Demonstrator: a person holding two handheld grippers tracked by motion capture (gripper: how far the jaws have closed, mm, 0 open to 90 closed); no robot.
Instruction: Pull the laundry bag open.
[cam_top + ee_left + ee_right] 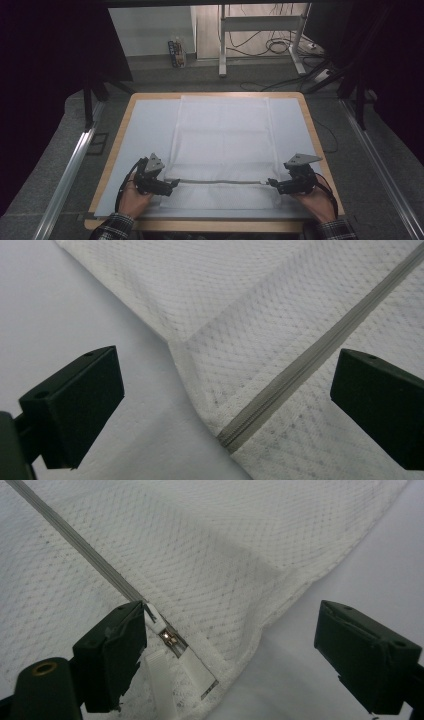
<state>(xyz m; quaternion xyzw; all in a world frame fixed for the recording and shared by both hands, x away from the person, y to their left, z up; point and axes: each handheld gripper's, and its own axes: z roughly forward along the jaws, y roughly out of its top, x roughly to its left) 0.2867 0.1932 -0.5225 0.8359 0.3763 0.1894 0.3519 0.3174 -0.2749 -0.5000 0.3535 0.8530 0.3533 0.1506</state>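
Lighting's pretty uneven in the high view: the pale grey tabletop [145, 130] and the white mesh fabric bag [222, 140] are lit okay from above, but both top corners and the sides drop into near black. The whole shot is soft and a bit grainy. No real glare anywhere. Both gripper views are brighter and sharper on the mesh weave, with a soft shadow along the bag's edge. The black jaws up close go a little blurry, and they're so dark you lose most detail.

Mesh bag [223, 145] lies on table [145, 98]; zipper [220, 182] along its near part.
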